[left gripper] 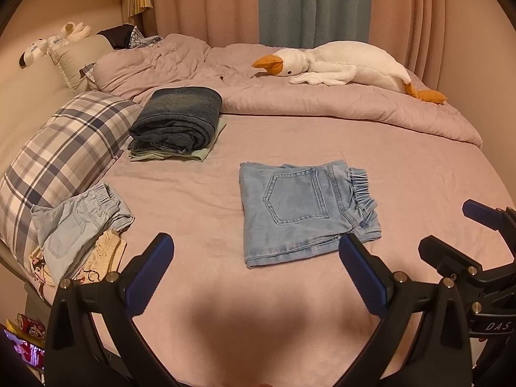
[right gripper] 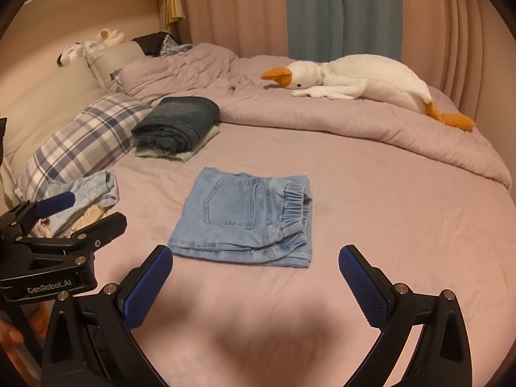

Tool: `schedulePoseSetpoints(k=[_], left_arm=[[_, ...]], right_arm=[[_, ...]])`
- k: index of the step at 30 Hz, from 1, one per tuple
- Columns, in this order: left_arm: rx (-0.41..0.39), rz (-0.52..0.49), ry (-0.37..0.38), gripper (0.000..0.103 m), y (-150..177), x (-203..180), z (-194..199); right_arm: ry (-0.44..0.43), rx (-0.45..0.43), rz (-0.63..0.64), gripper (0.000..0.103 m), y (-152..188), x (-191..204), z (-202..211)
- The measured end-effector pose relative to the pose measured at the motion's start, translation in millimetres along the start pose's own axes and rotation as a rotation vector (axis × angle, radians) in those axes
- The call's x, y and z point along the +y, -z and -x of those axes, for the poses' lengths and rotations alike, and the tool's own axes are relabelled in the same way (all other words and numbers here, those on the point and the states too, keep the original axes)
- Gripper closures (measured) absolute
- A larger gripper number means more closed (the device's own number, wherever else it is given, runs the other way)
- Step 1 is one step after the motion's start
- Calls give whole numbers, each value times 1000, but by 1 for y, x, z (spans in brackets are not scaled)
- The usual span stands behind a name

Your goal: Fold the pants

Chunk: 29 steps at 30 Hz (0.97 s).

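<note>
Light blue denim pants [left gripper: 303, 209] lie folded into a compact rectangle on the pink bed, back pocket up, elastic waistband to the right; the right wrist view shows the same pants [right gripper: 245, 219] just ahead. My left gripper [left gripper: 258, 258] hovers open above the sheet, its right finger over the pants' near right corner, nothing held. My right gripper [right gripper: 254, 267] is open too, just short of the pants' near edge and holding nothing. Each gripper shows in the other's view: the right gripper [left gripper: 451, 229] at the right edge, the left gripper [right gripper: 80, 206] at the left.
A stack of folded dark jeans on a pale green garment [left gripper: 177, 122] sits by a plaid pillow [left gripper: 61, 158]. Unfolded light pants and patterned cloth [left gripper: 77, 229] lie at the left. A goose plush [left gripper: 348, 64] rests on the bunched duvet [left gripper: 322, 103].
</note>
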<state>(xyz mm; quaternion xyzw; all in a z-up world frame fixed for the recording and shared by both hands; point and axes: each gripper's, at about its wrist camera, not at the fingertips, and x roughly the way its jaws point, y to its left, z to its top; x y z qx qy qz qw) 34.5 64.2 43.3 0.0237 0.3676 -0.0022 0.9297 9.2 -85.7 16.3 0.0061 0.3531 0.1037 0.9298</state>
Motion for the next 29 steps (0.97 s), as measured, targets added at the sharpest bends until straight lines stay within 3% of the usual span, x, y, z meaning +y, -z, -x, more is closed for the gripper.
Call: schedulePoseSetpoints(k=[29], left_arm=[[-7, 13, -11, 1, 4, 0, -4]], right_arm=[[8, 17, 13, 1, 4, 7, -7]])
